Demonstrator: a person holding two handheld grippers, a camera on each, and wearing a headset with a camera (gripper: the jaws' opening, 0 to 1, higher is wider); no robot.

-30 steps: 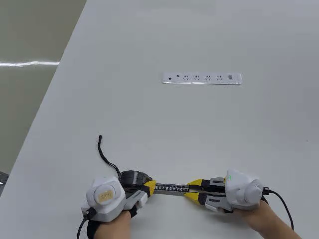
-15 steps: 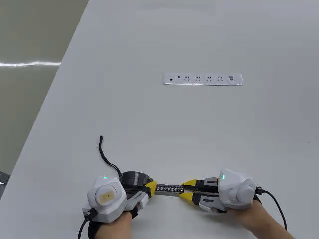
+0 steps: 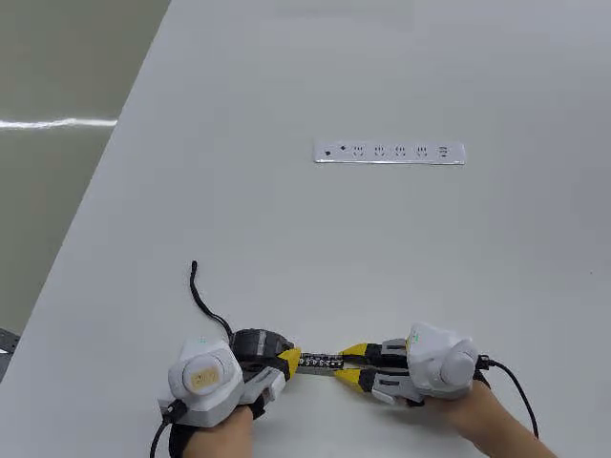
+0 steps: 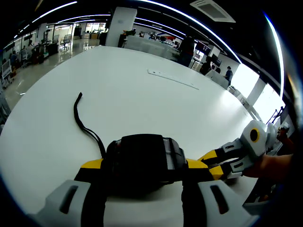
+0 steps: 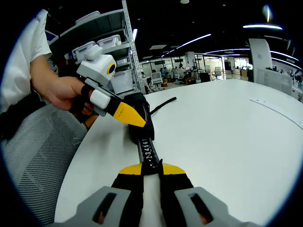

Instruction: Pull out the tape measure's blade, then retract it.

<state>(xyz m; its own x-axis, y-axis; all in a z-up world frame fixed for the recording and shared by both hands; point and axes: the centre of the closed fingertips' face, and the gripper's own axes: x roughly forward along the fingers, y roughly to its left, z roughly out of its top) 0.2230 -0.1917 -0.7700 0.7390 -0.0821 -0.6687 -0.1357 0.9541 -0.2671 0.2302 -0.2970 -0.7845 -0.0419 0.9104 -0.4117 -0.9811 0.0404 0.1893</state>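
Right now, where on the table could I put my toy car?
Bare table lies between the power strip and the tape measure, and beyond the strip. It is crowded at the near edge: left gripper shut on the tape measure, right gripper on its blade, black strap trailing away from them.

The white table point(image 3: 286, 95) carries a white power strip point(image 3: 389, 152) and the tape measure's black strap point(image 3: 200, 301).

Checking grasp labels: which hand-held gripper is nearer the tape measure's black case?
Left. The left hand-held gripper is clamped on the case; the right hand-held gripper pinches the blade, a short stretch away from the case.
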